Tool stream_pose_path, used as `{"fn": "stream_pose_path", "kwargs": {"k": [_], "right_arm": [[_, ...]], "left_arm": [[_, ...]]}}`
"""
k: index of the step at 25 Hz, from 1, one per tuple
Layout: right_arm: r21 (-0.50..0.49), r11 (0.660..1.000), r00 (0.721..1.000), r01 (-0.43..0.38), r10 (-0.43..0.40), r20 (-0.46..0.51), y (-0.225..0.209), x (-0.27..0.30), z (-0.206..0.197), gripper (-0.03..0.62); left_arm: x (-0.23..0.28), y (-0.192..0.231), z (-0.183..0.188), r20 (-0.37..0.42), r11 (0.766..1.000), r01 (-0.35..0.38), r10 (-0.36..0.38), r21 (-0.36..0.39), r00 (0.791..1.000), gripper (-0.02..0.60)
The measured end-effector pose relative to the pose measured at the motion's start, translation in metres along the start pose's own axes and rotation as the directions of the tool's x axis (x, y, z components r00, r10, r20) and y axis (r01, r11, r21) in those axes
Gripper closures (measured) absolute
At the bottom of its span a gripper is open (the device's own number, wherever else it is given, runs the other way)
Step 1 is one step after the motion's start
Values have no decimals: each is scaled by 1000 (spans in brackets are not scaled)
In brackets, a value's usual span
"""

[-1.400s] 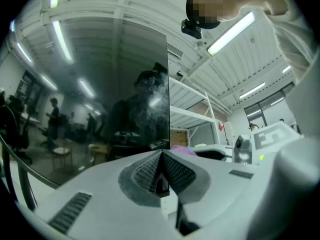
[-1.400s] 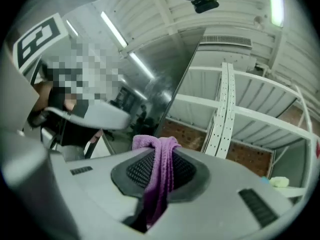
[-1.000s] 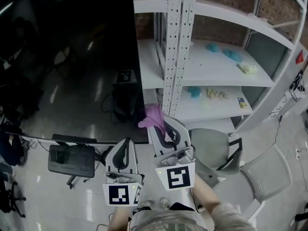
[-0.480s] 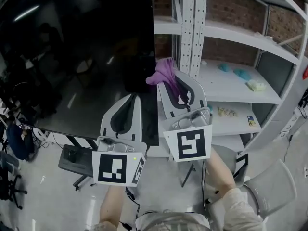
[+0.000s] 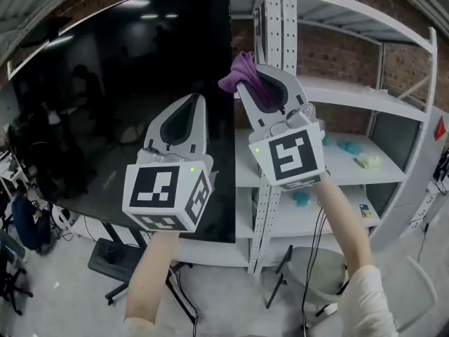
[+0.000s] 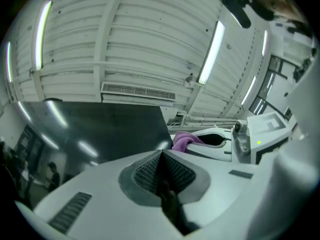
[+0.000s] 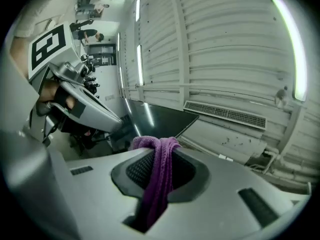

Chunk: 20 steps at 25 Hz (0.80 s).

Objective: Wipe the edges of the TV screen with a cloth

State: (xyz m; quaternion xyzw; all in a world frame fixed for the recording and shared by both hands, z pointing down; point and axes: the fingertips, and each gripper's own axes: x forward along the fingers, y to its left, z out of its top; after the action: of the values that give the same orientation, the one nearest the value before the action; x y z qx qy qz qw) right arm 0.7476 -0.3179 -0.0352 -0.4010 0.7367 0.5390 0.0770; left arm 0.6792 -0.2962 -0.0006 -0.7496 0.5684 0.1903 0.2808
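Note:
The big black TV screen (image 5: 105, 104) fills the left of the head view, its right edge (image 5: 231, 83) running vertically. My right gripper (image 5: 247, 76) is shut on a purple cloth (image 5: 245, 74) that bunches out of the jaw tips, just right of that edge near the top. The cloth (image 7: 160, 169) hangs between the closed jaws in the right gripper view, with the screen's corner (image 7: 165, 119) beyond it. My left gripper (image 5: 189, 104) is shut and empty in front of the screen. In the left gripper view the screen (image 6: 100, 129) and the cloth (image 6: 185, 141) show beyond its jaws.
A white metal shelving rack (image 5: 351, 97) stands right of the TV, holding small turquoise and yellow items (image 5: 347, 147). The TV's stand legs (image 5: 112, 258) and a grey chair (image 5: 316, 272) are on the floor below. Ceiling light strips (image 6: 210, 54) run overhead.
Both grippers have risen along the TV's right edge from near its bottom corner up towards the top, the right one carrying the purple cloth. The head view has tilted upward.

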Motion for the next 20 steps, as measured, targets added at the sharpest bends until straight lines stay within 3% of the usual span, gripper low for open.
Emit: {"fn": "stream_pose_path", "kwargs": {"k": [6,20], "right_arm": [[-88,996,998,12,-7,62,-33,24,20,531],[-342,940,1000,13,-9,16,-118,92,82,531]], "left_arm": [[34,10,44,39,997,15,-18,72,999,566],[52,39,99,132,992,-34,17,125,991,566]]}}
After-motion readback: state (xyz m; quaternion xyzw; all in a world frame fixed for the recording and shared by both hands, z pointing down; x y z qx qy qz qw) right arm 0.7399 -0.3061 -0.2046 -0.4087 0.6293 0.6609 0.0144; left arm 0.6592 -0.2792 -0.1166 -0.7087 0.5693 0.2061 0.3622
